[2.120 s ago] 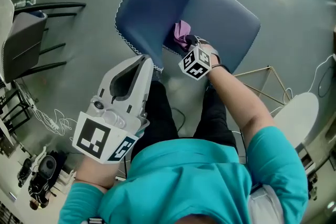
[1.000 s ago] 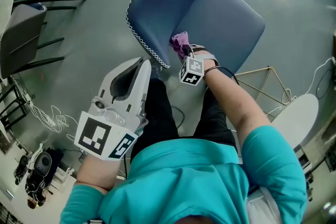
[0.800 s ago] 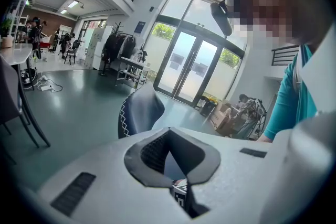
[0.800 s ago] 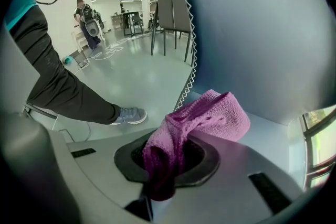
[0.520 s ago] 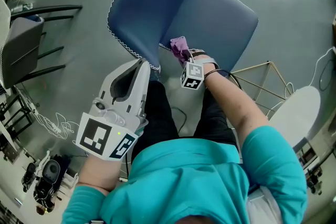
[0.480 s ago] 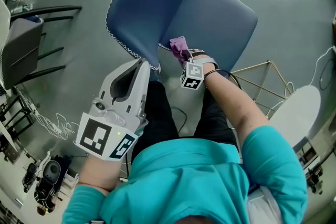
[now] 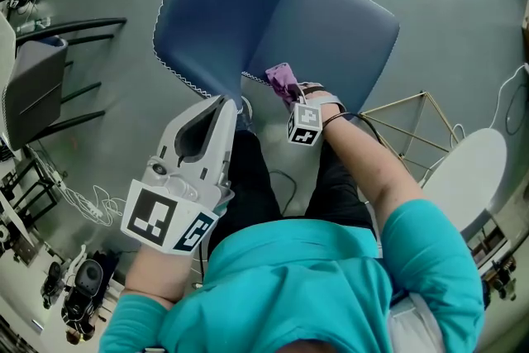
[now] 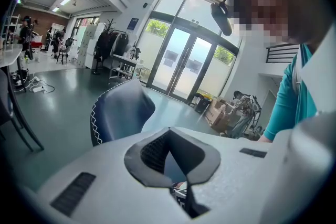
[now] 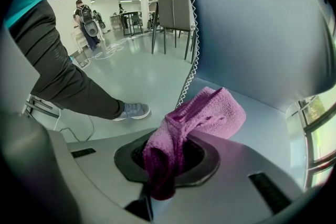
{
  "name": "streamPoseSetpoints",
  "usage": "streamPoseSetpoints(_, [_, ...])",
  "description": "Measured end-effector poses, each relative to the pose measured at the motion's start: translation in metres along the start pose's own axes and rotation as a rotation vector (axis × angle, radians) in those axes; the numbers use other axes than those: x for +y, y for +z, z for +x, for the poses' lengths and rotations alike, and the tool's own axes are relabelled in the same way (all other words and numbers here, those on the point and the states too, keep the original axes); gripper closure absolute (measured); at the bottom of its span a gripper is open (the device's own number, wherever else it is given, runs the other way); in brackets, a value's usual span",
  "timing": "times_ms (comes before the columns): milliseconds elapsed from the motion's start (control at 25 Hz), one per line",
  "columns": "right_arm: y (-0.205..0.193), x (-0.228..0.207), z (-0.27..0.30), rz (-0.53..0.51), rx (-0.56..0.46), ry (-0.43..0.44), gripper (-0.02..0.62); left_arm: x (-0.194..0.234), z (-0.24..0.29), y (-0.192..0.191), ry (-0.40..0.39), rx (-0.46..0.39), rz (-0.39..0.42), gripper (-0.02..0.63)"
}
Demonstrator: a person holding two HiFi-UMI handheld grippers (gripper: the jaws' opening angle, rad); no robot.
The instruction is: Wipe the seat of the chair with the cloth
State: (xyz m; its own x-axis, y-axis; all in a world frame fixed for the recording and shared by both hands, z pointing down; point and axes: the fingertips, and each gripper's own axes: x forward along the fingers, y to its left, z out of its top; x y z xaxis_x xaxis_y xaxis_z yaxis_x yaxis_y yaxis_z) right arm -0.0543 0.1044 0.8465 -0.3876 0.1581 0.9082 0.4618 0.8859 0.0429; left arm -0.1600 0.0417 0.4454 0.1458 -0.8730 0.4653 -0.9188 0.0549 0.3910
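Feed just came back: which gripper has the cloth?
The right gripper, shut on the purple cloth over the blue chair seat. The left gripper is shut with nothing between its jaws.

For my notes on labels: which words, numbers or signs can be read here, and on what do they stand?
No text is readable.
Left gripper, right gripper: black-and-white square markers only, no words.
Cloth in the right gripper: no label shows.
Blue sign beside the glass doors: too small to read.
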Motion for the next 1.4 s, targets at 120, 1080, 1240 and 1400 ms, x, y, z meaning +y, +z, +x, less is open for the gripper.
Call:
streamPoseSetpoints(120, [-0.004, 0.000, -0.003, 0.002, 0.007, 0.003, 0.540, -0.001, 0.002, 0.002, -0.003, 0.000, 0.002, 0.620])
streamPoseSetpoints(1080, [-0.045, 0.020, -0.019, 0.038, 0.037, 0.017, 0.540, -0.020, 0.018, 0.001, -0.025, 0.014, 0.028, 0.618])
streamPoseSetpoints(1240, [-0.052, 0.022, -0.024, 0.040, 0.039, 0.024, 0.540, -0.023, 0.023, 0.005, -0.033, 0.017, 0.039, 0.620])
streamPoseSetpoints(1400, [-0.058, 0.023, -0.027, 0.024, 0.046, 0.019, 0.540, -0.025, 0.024, 0.004, -0.033, 0.023, 0.041, 0.619])
